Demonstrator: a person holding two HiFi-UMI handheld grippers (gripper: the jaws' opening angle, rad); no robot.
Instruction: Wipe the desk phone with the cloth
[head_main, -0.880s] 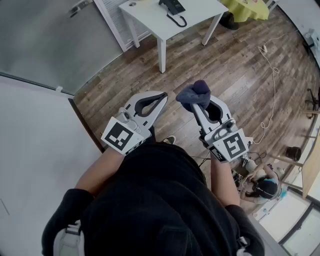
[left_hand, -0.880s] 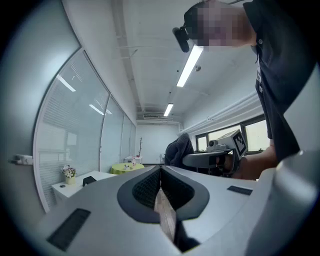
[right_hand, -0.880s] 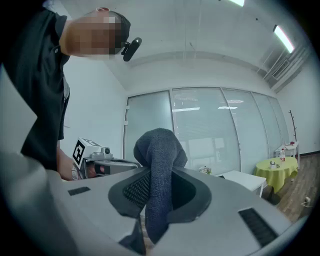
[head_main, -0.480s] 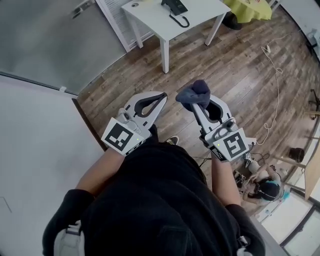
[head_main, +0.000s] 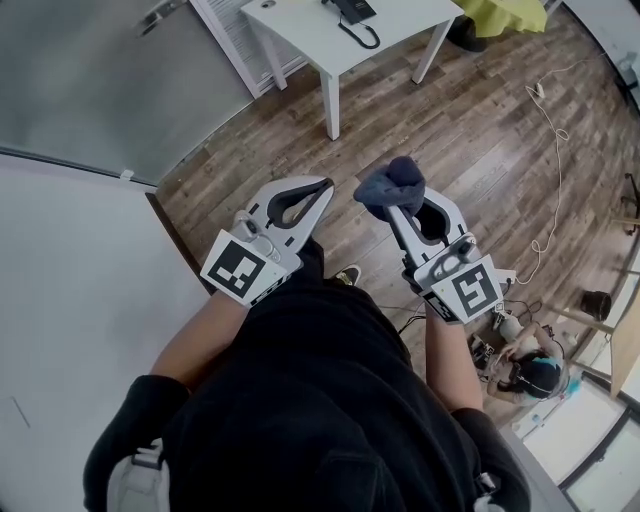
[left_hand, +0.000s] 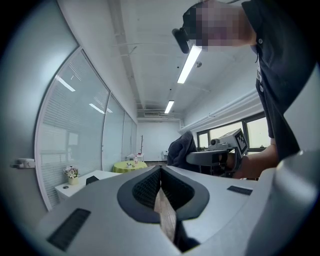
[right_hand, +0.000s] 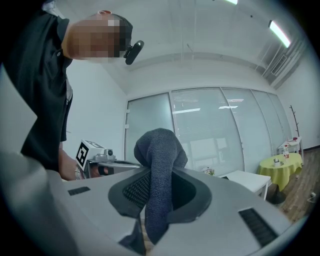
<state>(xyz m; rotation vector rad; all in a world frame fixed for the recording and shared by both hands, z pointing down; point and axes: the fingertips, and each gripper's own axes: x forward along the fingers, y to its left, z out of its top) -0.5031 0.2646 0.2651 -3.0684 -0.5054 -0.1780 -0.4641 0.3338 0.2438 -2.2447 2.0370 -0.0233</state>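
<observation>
The right gripper (head_main: 393, 207) is clamped on a dark blue cloth (head_main: 392, 182), which bunches up above its tips. The left gripper (head_main: 323, 187) is closed and empty, just beside it. The desk phone (head_main: 350, 9) sits on the white surface (head_main: 405, 16), well apart from both grippers.

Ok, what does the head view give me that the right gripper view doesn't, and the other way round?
Only the head view clearly shows the desk phone and its cord, on the white table well ahead of both grippers, plus the wooden floor. Only the right gripper view shows the jaws shut on the cloth up close, with the glass wall behind. Both show the cloth in the right gripper, the left gripper beside it, and the table.
</observation>
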